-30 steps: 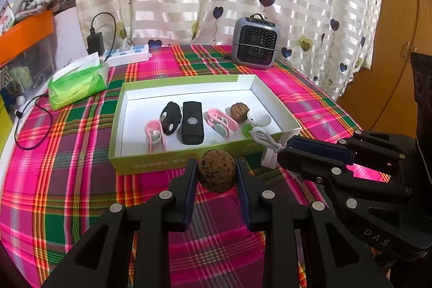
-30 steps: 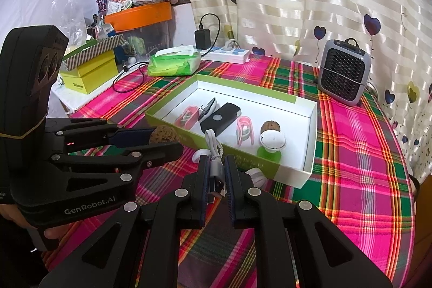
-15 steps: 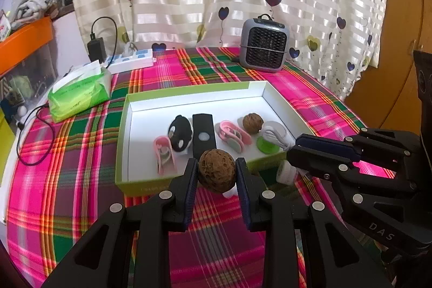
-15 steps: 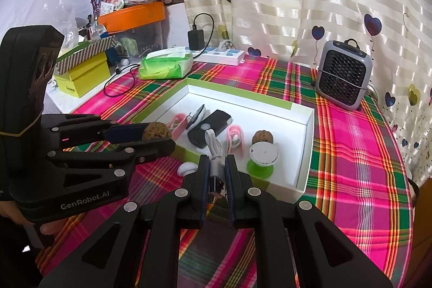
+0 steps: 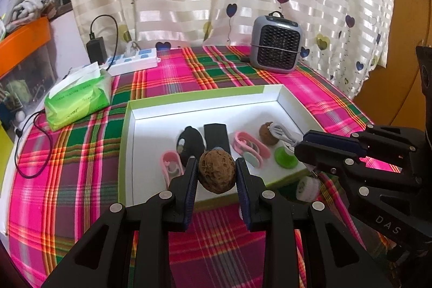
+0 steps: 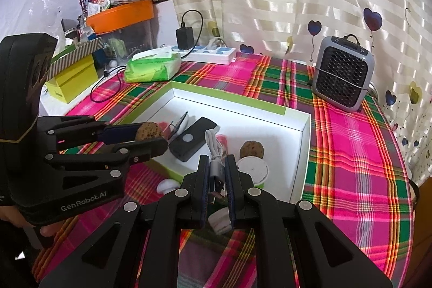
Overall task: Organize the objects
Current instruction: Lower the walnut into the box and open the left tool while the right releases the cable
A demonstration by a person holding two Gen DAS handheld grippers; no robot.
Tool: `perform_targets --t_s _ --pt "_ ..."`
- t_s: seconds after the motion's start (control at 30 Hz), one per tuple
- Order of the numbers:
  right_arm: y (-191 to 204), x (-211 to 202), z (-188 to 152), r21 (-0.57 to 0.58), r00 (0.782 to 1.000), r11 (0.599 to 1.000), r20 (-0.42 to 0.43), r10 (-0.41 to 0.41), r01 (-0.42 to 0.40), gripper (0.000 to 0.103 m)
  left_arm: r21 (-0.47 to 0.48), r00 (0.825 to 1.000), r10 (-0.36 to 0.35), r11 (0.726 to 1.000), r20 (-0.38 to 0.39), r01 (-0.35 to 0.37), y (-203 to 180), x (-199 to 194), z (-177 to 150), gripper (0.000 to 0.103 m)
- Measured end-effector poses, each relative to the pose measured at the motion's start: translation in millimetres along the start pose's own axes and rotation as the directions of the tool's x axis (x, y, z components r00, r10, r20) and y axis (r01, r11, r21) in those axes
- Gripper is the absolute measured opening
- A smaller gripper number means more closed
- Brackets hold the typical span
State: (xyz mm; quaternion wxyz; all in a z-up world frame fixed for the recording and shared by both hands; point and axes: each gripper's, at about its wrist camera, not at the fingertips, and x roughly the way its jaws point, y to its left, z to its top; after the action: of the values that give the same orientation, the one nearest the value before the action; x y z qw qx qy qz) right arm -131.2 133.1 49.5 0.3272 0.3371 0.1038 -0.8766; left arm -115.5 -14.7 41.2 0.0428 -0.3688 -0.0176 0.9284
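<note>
My left gripper (image 5: pixel 216 174) is shut on a brown walnut (image 5: pixel 216 170), held above the near wall of the green-rimmed white box (image 5: pixel 205 96). My right gripper (image 6: pixel 216 170) is shut on a coiled white USB cable (image 6: pixel 214 153), also at the box's near edge. Inside the box lie a second walnut (image 5: pixel 266 129), two pink clips (image 5: pixel 249 149), a black remote (image 5: pixel 216 132), a black oval fob (image 5: pixel 190 143) and a green-based white disc (image 6: pixel 253 168). In the right wrist view the left gripper (image 6: pixel 151 138) shows with its walnut (image 6: pixel 149 131).
A small white round object (image 5: pixel 306 188) lies on the plaid tablecloth (image 5: pixel 81 180) just outside the box's near wall. A green tissue pack (image 5: pixel 78 99), a white power strip (image 5: pixel 135 61) with a black charger, and a grey mini heater (image 5: pixel 275 43) stand behind the box.
Both grippers have moved forward toward the box, each still holding its object; the walnut and the cable now hang over the box's near edge.
</note>
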Motion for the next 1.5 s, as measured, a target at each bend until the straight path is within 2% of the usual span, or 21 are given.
perform_targets --t_s 0.47,1.0,1.33,1.5 --pt "-7 31 5 0.031 0.999 0.999 -0.042 0.011 -0.01 0.012 -0.017 0.999 0.034 0.999 -0.007 -0.034 12 21 3 0.026" --pt "-10 46 2 0.045 0.996 0.998 -0.08 0.037 -0.033 0.013 0.0 0.998 0.058 0.998 -0.03 -0.058 12 33 0 0.026" --pt "-11 42 1 0.04 0.997 0.999 -0.071 0.011 -0.009 0.013 -0.008 0.998 0.045 0.999 -0.038 -0.045 13 30 0 0.026" --pt "-9 35 1 0.039 0.999 0.999 -0.052 0.014 -0.012 0.019 -0.016 0.999 0.034 0.999 -0.018 -0.034 13 23 0 0.026"
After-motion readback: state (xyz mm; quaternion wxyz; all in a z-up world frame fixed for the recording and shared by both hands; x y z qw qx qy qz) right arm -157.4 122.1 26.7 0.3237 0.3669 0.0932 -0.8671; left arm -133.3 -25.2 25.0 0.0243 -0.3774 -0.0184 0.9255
